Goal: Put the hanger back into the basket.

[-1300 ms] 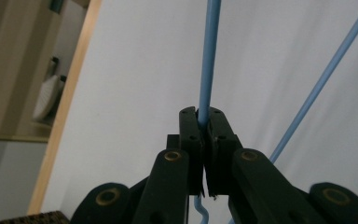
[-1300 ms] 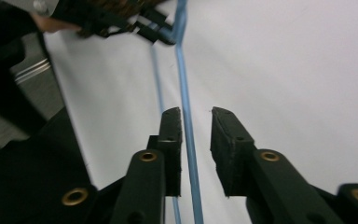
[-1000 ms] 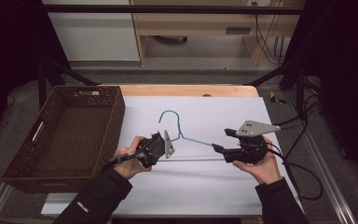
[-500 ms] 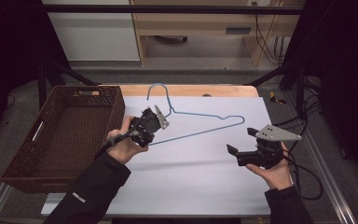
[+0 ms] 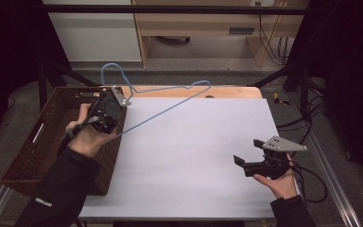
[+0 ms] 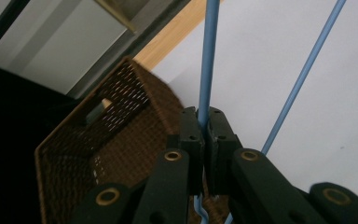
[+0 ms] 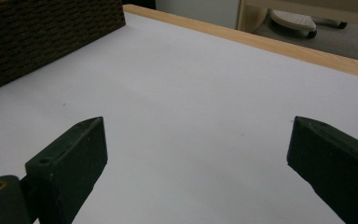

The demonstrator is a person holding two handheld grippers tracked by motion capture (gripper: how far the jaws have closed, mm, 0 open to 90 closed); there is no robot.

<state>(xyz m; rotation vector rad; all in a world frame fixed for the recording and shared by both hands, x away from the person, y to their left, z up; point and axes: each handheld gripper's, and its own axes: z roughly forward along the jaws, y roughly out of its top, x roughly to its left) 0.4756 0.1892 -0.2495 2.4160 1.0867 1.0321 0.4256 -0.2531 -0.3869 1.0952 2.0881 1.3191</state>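
At the left, your left gripper [image 5: 105,112] pinches the one blue wire hanger [image 5: 170,101] by a wire and holds it raised over the near rim of the one brown wicker basket [image 5: 38,142], so you seem to be mid-carry: next, swing its long end inside and lower before letting go. At the right, your right gripper [image 5: 246,163] hangs spread and empty above the white table [image 5: 194,156].

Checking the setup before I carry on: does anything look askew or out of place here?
Only the blue wire hanger: it hangs tilted in the air over the wicker basket's rim, pinched on one wire by the shut left gripper. The right gripper is open over the white table, holding nothing.
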